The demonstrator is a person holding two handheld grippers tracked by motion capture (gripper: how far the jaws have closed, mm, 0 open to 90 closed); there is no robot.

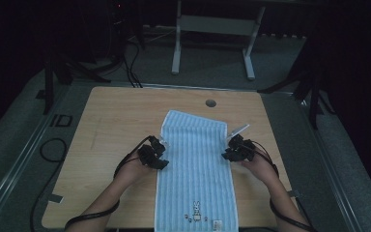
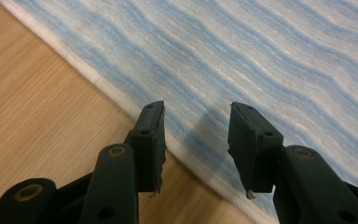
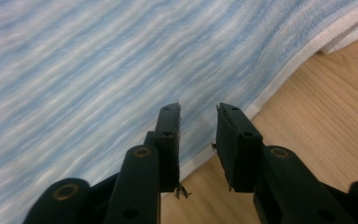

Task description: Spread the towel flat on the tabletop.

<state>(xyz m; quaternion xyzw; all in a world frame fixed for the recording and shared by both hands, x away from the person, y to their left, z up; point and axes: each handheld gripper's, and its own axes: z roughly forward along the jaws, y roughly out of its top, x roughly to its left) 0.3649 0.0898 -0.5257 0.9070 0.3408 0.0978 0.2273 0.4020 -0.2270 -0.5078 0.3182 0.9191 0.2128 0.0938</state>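
From my seat at the controls I take the wooden table (image 1: 125,121) as my landmark. It has a pale grain top with rounded corners and a small round grommet hole (image 1: 210,103) near its far edge. Beyond its far edge stands a white metal desk frame (image 1: 212,34) on two legs. The floor (image 1: 280,58) around the table is grey carpet. Black cables (image 1: 130,63) trail over it beyond the table's far left corner, and another black cable loop (image 1: 53,150) lies left of the table. Dark stand legs (image 1: 314,96) rise off the table's far right corner, and others (image 1: 53,77) off its far left. The room behind is dim, nearly black.
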